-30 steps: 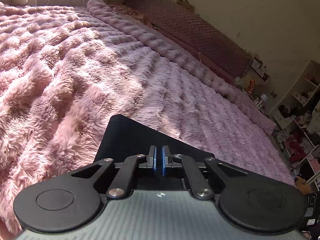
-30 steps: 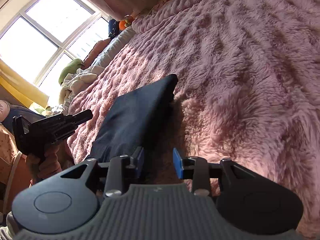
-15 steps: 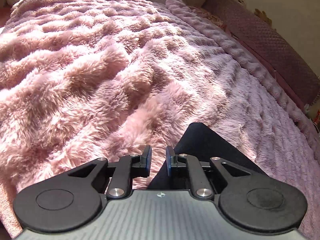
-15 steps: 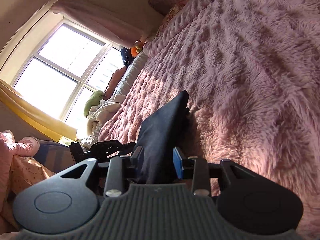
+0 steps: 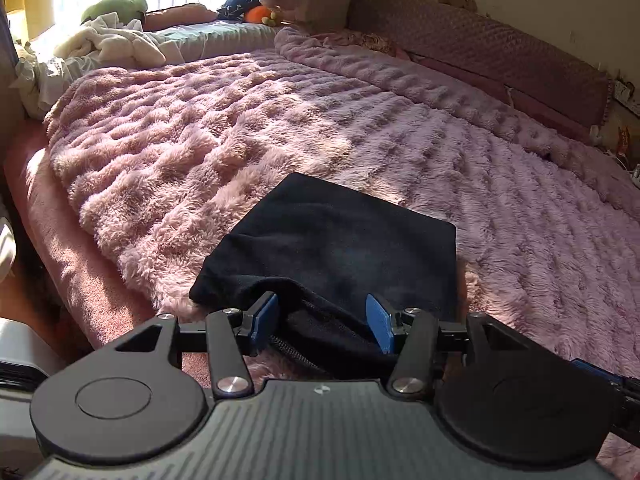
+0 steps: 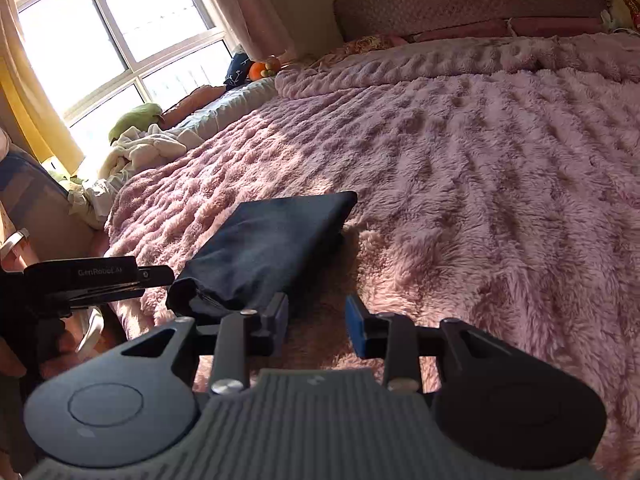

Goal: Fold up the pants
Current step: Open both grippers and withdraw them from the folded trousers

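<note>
We have just let go with our left gripper (image 5: 324, 322): a second ago its blue pads were pinched together at the edge of the dark cloth, and now the jaws have opened wide and we have drawn back, so the whole bundle comes into sight. The near edge of the pants (image 5: 340, 240) lies loosely in the gap, with neither pad pressing on it.

Our right gripper (image 6: 316, 322) holds the same part-open gap as before, and it has lifted clear. Nothing is between its fingers now, only the pink blanket (image 6: 480, 200) below.

The pants (image 6: 272, 248) sit as a compact dark rectangle near the front edge of the bed, flat on the fur. The near end looks a little bunched, with what seems to be a zipper showing.

We judge the fold essentially made and released; at most a tidy of that near edge remains.
</note>
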